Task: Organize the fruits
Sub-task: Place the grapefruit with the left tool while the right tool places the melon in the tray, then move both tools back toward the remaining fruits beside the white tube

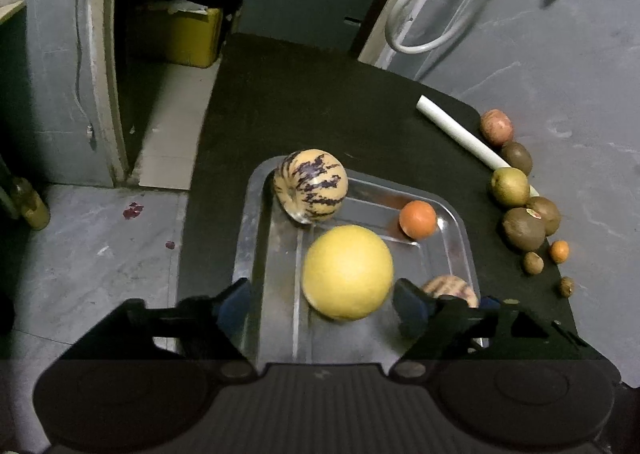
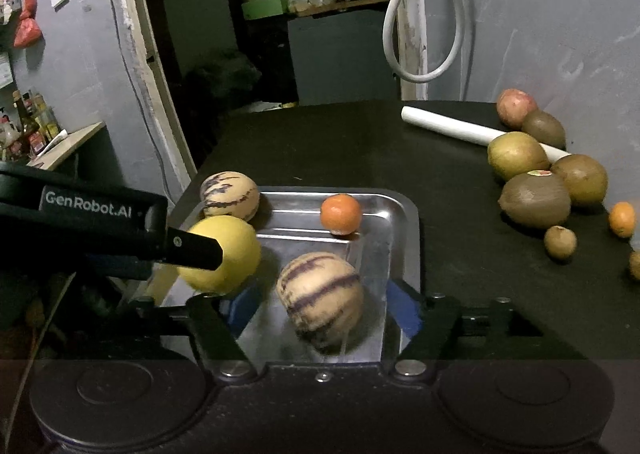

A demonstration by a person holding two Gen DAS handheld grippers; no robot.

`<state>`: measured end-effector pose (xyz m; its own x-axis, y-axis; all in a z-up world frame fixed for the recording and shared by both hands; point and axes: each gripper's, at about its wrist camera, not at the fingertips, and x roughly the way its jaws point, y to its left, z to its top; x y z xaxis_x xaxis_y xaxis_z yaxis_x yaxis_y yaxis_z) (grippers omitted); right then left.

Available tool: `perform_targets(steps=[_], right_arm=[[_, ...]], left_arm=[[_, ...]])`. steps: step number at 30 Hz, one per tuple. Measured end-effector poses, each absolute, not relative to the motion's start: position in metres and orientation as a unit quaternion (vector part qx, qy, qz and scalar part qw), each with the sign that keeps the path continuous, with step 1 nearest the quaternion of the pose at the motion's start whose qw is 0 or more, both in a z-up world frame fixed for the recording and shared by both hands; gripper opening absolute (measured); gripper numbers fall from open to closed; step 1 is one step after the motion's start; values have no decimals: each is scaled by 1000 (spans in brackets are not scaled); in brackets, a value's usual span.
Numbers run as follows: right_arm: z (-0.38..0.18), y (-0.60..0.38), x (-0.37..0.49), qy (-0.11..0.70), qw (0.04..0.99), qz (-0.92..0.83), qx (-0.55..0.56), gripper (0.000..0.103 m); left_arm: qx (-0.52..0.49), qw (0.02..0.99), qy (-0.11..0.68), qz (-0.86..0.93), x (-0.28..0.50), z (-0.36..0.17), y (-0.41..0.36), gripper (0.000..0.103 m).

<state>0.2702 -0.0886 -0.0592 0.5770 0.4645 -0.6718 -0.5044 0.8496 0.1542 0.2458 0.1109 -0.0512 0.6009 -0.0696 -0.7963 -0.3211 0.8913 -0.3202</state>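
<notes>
A steel tray (image 1: 456,222) (image 2: 404,230) sits on a black table. In it lie a striped melon (image 1: 311,185) (image 2: 229,195), a small orange (image 1: 417,219) (image 2: 341,213), a yellow round fruit (image 1: 347,272) (image 2: 224,254) and a second striped melon (image 2: 320,298) (image 1: 452,288). My left gripper (image 1: 326,304) is open, its fingers on either side of the yellow fruit with gaps. My right gripper (image 2: 320,306) is open around the second striped melon, not touching it.
Along the table's right edge lie a reddish fruit (image 1: 496,127) (image 2: 516,106), several kiwis (image 1: 524,228) (image 2: 534,199), a green-yellow fruit (image 1: 510,186) (image 2: 516,155), small oranges (image 1: 559,251) (image 2: 622,219) and a white tube (image 1: 460,132) (image 2: 452,126). A white hose (image 2: 400,54) hangs on the wall.
</notes>
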Motion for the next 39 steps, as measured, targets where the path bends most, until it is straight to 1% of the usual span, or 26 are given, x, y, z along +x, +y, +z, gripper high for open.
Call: perform_targets(steps=[2,4,7,13,21,26,32,39], right_arm=[[-53,-93,259,367,888,274,-30,80],[-46,-97,249,365,888,277,-35,87],[-39,-102,234,366,885,284,-45,93],[-27,-108,209,374,874,303,-68,102],[-30,-126,180,435,843,312,-61,102],[-32,-142,169,463,833,293,-81,102],[-33,-172,168,479,836,254,-77,102],[-38,-205,175,494,843,205,-59,102]], left_arm=[[-224,869,436,71,235,-47,112,87],[-224,871,431,67,223,-43,113,95],[-206,878,426,71,207,-39,112,101],[-176,882,431,67,176,-33,115,102],[-136,870,474,23,142,-41,111,102],[-115,853,509,-21,132,-46,102,102],[-67,849,519,-74,138,-40,72,102],[-40,843,522,-124,159,-41,30,102]])
